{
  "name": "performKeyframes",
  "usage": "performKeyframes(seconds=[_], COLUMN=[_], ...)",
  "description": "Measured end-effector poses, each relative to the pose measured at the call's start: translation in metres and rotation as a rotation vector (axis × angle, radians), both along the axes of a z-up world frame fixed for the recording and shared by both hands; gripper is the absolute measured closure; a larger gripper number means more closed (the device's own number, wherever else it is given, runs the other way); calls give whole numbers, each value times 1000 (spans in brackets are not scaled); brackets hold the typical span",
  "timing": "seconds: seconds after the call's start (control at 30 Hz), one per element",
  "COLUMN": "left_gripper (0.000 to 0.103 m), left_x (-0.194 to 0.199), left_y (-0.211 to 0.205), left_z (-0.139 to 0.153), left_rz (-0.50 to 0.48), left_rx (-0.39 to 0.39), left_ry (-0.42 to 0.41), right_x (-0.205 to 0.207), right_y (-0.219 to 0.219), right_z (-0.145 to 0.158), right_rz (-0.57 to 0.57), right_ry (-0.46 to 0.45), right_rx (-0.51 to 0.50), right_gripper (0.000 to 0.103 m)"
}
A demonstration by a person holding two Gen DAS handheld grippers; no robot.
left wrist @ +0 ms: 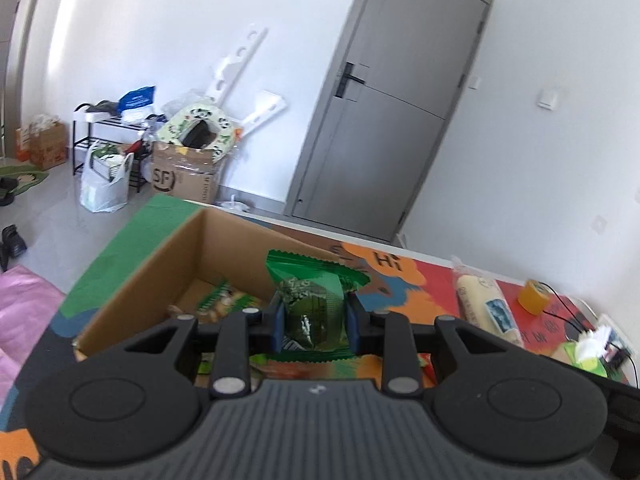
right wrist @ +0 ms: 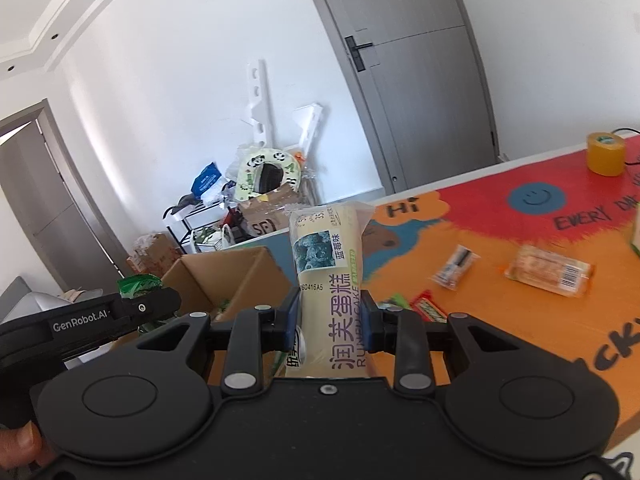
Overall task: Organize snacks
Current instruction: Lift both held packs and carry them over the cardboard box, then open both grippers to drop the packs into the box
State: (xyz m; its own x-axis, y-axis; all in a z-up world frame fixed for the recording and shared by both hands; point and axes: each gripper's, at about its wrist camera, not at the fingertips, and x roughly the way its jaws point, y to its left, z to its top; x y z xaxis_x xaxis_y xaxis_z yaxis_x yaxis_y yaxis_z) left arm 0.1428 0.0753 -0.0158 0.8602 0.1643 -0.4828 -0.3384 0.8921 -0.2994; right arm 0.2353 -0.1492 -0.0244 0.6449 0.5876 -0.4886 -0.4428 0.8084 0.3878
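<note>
A: Nearest the lens on the left side, the left gripper (left wrist: pixel 314 318) has its jaws pinching a green snack packet (left wrist: pixel 310 300) across its middle, so the packet stands upright between the blue pads.

B: And the right gripper (right wrist: pixel 330 318)?

A: Same idea. Its jaws are clamped on a long cream cake packet (right wrist: pixel 330 280), gripped low so most of the wrapper sticks up and away from the camera.

B: Where are they going with them?

A: I'd judge toward the cardboard box (left wrist: pixel 224 256), which sits open at the left end of the bench (left wrist: pixel 420 284). The green packet hangs over the box's right wall, and there are already some green-and-orange packets (left wrist: pixel 226 300) on its floor. Holding each packet by the waist should let it drop in cleanly once the jaws spread.

B: What's left outside?

A: On the colourful mat to the right: an orange-wrapped snack (right wrist: pixel 548 274), a small clear-wrapped one (right wrist: pixel 456 266), and a red packet (right wrist: pixel 430 308) near the right gripper. A yellow tape roll (right wrist: pixel 606 154) sits at the far right. There may be more behind the cake packet; it blocks that part of the view.
</note>
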Motion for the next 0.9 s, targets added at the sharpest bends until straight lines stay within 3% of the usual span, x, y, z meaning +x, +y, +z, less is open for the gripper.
performKeyframes(seconds=[0.37,0.53,0.6,0.9], left_gripper=[74,64,54,51], left_x=[1,-6,-11,-18], left_y=[44,60,65,96], left_z=[-7,-7,-5,-4], left_rz=[56,60,62,107], left_rx=[-31,-57,-59,-66], left_ry=[39,50,42,32], right_x=[5,7,8,15], right_y=[47,71,81,118], right_z=[5,6,6,0], right_rz=[52,86,96,115], right_ry=[2,6,9,39], right_rx=[5,9,9,11], right_gripper=[73,73,73,73])
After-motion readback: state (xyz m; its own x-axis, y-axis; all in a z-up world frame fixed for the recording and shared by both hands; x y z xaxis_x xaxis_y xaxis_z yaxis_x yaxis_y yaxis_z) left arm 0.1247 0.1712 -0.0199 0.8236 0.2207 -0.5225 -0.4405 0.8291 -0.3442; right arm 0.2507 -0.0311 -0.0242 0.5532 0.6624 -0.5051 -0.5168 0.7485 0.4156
